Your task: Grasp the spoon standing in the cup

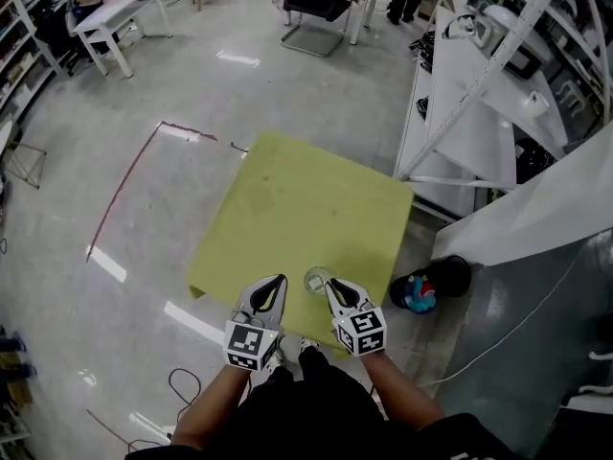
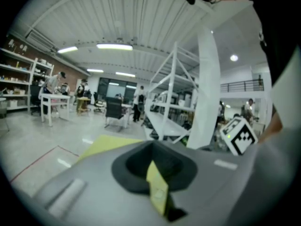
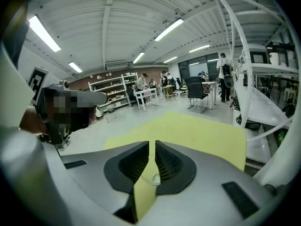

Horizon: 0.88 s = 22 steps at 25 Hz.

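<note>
While left gripper (image 1: 279, 280) and right gripper (image 1: 331, 285) have jaws together, glass cup (image 1: 316, 279) stands between them, 6 o'clock on yellow table (image 1: 306, 209).

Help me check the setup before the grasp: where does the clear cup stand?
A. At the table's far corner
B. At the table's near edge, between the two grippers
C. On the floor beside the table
B: the head view shows the clear cup on the yellow table at its near edge, with the left gripper on one side and the right gripper on the other.
</note>
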Each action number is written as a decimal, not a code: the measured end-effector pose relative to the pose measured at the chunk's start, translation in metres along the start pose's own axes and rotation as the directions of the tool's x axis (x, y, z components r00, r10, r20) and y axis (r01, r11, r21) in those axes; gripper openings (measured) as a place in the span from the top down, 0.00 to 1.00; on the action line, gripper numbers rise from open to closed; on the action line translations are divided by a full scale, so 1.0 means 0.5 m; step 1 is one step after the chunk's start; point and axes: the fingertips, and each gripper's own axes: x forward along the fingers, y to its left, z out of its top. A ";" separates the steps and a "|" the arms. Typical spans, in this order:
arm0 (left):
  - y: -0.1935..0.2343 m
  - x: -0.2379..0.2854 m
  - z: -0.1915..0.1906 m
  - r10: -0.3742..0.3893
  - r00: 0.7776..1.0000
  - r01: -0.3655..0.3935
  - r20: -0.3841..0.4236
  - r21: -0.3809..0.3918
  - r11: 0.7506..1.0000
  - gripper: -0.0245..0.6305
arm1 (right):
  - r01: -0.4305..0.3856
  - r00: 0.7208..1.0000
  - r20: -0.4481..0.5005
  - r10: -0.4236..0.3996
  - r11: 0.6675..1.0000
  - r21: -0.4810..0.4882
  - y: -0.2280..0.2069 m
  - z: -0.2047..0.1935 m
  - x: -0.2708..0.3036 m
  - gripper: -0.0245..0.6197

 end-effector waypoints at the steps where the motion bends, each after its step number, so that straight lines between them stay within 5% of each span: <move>1: 0.004 0.005 -0.006 0.003 1.000 -0.003 -0.008 -0.004 1.000 0.95 | -0.003 1.000 -0.014 0.003 1.000 -0.002 -0.004 -0.005 0.013 0.95; 5: 0.018 0.020 -0.028 0.018 0.999 -0.019 -0.035 -0.025 1.000 0.95 | -0.019 0.998 -0.063 0.018 1.000 -0.018 -0.026 -0.021 0.066 0.94; 9: 0.031 0.034 -0.053 0.029 0.997 -0.032 -0.066 -0.041 0.999 0.95 | -0.055 0.990 -0.134 0.051 0.998 -0.030 -0.041 -0.042 0.117 0.77; 22: 0.101 0.048 -0.062 0.100 0.991 -0.107 -0.088 -0.074 0.992 0.95 | -0.080 0.967 -0.245 0.064 0.995 -0.055 -0.058 -0.079 0.175 0.83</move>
